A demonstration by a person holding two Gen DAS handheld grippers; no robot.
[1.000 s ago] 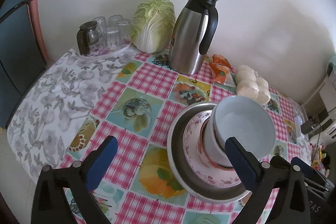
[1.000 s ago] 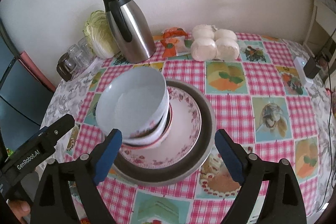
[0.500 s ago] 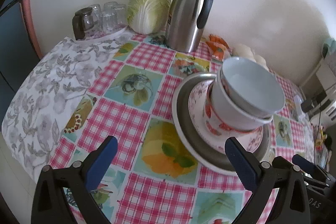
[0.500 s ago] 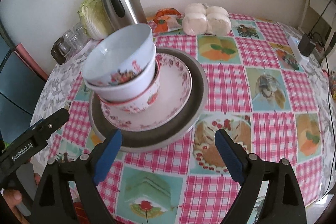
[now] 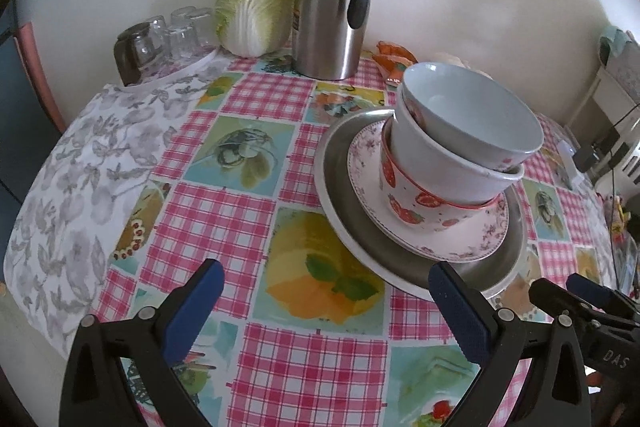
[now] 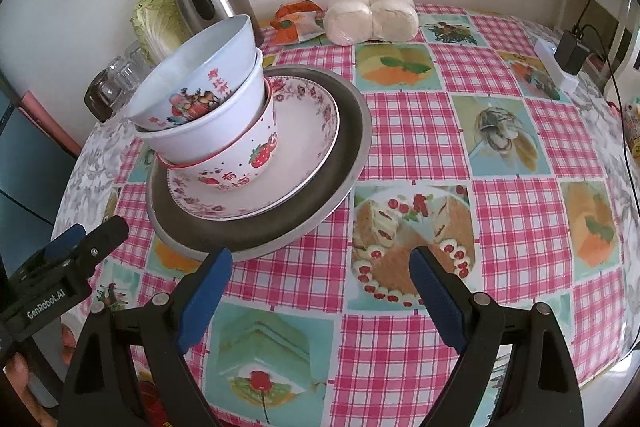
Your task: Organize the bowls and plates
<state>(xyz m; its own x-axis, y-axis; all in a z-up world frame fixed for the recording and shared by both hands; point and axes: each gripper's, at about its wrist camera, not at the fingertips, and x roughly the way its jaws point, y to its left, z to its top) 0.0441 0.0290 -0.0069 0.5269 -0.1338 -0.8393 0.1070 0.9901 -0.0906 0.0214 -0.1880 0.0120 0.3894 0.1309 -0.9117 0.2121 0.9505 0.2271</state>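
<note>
While both grippers hang over a round table point(image 6: 520, 131) covered in a glossy pink-checked cloth with fruit and cake pictures, neither one holds anything. Seen from its own camera, the left gripper point(image 5: 324, 303) has its 2 blue-padded black fingers spread wide over bare cloth, and the dish stack sits just ahead of its right finger. That stack has a wide, dull grey metal plate point(image 5: 340, 199) at the bottom, a shallow white plate with a pink flower border point(image 5: 472, 239) on it, and 3 nested bowls point(image 5: 452, 155) on top, leaning off-centre; the lowest bowl carries red strawberry prints and the top one is smooth white inside. Seen from its own camera, the right gripper point(image 6: 320, 287) is also spread wide and empty, with the same stack ahead of its left finger, the metal rim close to that fingertip. Far beyond the stack stand a brushed steel jug with a black handle point(image 5: 332, 7), a pale green leafy cabbage point(image 5: 256, 11) and clear upturned glasses point(image 5: 180, 35). Ahead of the right gripper lie round white buns in clear wrap point(image 6: 372, 15).
</note>
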